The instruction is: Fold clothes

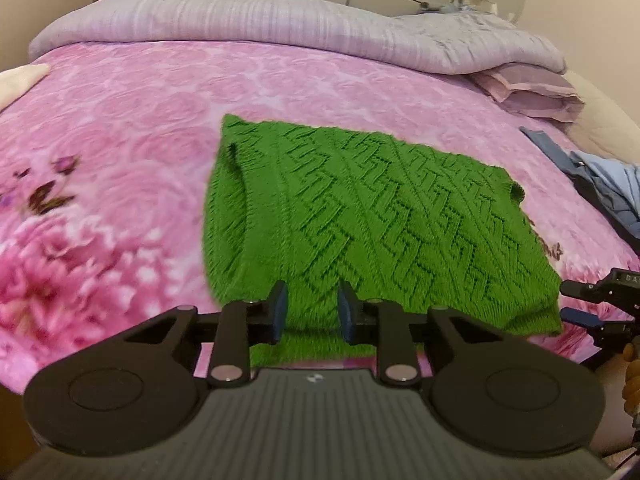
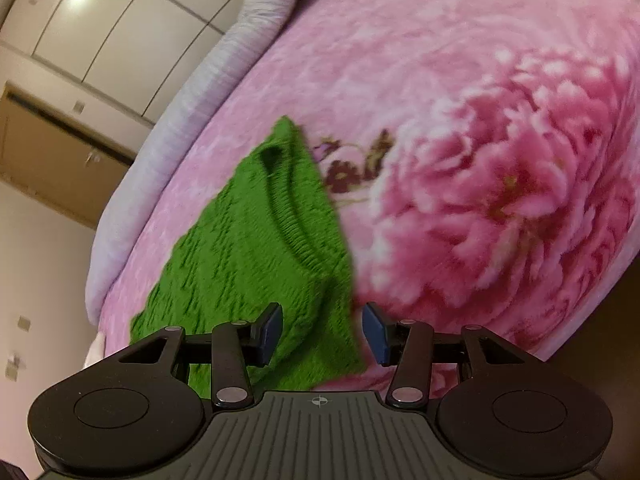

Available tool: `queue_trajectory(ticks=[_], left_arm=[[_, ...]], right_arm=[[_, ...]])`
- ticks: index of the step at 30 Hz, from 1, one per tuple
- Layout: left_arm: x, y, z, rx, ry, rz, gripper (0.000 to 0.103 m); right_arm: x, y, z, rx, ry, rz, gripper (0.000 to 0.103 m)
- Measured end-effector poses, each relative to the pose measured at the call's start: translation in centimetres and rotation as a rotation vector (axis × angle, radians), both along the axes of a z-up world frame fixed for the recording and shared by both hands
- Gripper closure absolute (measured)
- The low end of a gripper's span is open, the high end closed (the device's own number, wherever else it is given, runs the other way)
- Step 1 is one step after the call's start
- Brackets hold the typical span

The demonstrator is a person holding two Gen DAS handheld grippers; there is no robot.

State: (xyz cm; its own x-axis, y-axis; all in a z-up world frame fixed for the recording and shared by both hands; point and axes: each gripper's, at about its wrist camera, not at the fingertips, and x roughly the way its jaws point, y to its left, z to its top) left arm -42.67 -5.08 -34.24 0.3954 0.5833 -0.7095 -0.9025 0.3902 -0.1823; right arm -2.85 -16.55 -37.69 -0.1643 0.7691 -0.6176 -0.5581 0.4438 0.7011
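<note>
on the pink floral bedspread [image 1: 120, 128] the green knit sweater [image 1: 360, 216] lay folded into a rough rectangle, near the bed's near edge. left gripper [image 1: 312, 314] was over the sweater's near hem, fingers spread with knit visible between the pads; contact could not be told. right gripper [image 2: 322, 332] sat at the sweater's corner, fingers spread wide, one pad [image 2: 270, 334] over the knit, the other over the bedspread. lilac quilt [image 1: 280, 24] was bunched along the far side; blue clothes [image 1: 604, 184] lay well apart at the right.
</note>
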Motion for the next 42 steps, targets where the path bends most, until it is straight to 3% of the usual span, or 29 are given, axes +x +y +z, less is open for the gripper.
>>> queue_trajectory(ticks=[7, 15, 22, 24, 26, 28, 31, 34, 38, 42], left_arm=[[1.2, 2.5, -3.3, -0.041, 0.036, -0.021, 0.083], [-0.2, 3.3, -1.8, -0.041, -0.035, -0.008, 0.084], [-0.3, 4.1, -3.0, -0.057, -0.016, -0.007, 0.085], [-0.6, 4.1, -2.9, -0.066, -0.032, -0.002, 0.085], [-1.0, 4.2, -2.8, -0.072, -0.045, 0.004, 0.085], [-1.4, 4.2, -2.6, -0.076, -0.056, 0.009, 0.085], [-2.2, 4.1, -2.2, -0.073, -0.077, 0.02, 0.085], [-3.7, 3.9, -1.8, -0.065, -0.114, 0.041, 0.085], [-6.9, 4.0, -1.4, -0.08, -0.175, 0.103, 0.085], [-9.6, 3.9, -1.4, -0.098, -0.204, 0.15, 0.085]], right_arm=[[1.1, 0.8, -0.9, 0.018, 0.04, -0.009, 0.055], [1.3, 1.4, -2.0, 0.067, 0.109, 0.009, 0.055], [1.5, 1.4, -3.6, 0.126, 0.228, -0.014, 0.055], [1.3, 1.9, -3.1, 0.106, 0.193, -0.002, 0.062], [0.8, 2.7, -2.2, 0.047, 0.109, 0.031, 0.08], [-0.1, 3.8, -0.6, -0.03, -0.014, 0.08, 0.084], [-4.0, 6.6, 3.0, -0.168, -0.362, 0.203, 0.087], [-10.6, 8.0, 5.9, -0.148, -0.746, 0.346, 0.088], [-18.3, 7.9, 7.8, -0.009, -1.027, 0.51, 0.088], [-23.8, 7.5, 6.7, 0.106, -1.044, 0.694, 0.088]])
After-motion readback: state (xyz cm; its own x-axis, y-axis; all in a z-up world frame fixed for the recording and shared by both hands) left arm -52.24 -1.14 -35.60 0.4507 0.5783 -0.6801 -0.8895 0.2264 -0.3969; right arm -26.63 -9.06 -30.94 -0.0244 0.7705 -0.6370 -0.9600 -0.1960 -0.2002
